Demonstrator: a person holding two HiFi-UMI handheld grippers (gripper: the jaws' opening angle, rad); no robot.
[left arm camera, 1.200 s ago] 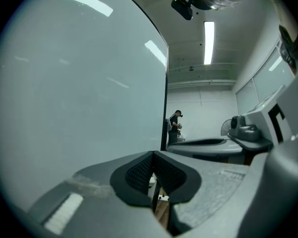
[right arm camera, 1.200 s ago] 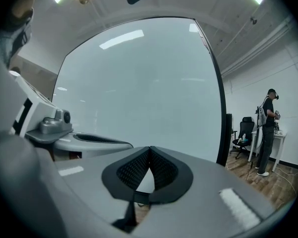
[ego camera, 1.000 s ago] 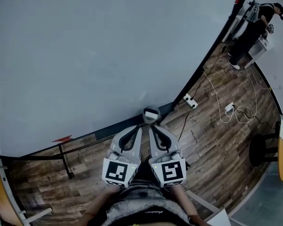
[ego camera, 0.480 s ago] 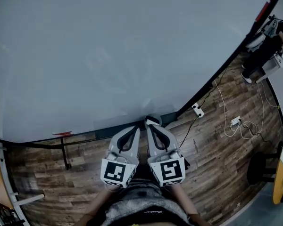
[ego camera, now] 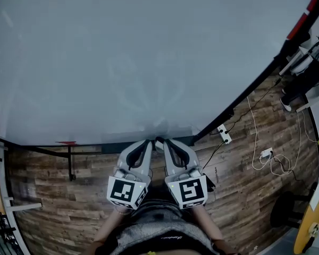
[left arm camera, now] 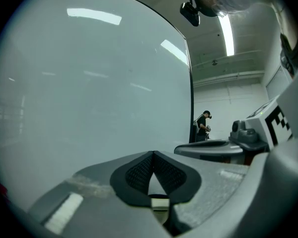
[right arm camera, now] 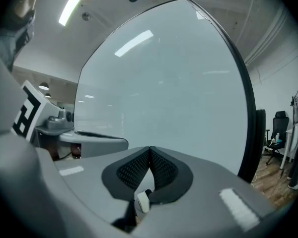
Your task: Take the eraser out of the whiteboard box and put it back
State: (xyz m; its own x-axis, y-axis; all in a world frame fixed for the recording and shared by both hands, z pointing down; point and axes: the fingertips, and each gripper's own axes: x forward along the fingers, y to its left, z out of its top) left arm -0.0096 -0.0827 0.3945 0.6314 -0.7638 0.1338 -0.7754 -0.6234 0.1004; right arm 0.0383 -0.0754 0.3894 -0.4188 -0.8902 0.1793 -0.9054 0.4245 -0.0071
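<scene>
We see the whiteboard (ego camera: 149, 52) cut off by the head view's top edge; the distant person (left arm camera: 203, 126) is too small to make out.

The large pale whiteboard (ego camera: 122, 52) in front of me is smooth and glossy, and it throws back the ceiling lights as bright streaks. Its thin black frame (ego camera: 255, 86) looks matt. The brown plank floor (ego camera: 244, 190) reads as wood, with a rough, streaky grain and a dull finish. The shells of my left gripper (left arm camera: 152, 153) and right gripper (right arm camera: 149, 148) are grey moulded plastic, smooth and matt. Their black pads (right arm camera: 131, 171) have a fine dimpled, rubbery texture. My white marker cubes (ego camera: 126, 191) with black squares are flat and matt. The white power strip (ego camera: 224, 134) on the floor looks like smooth plastic.
</scene>
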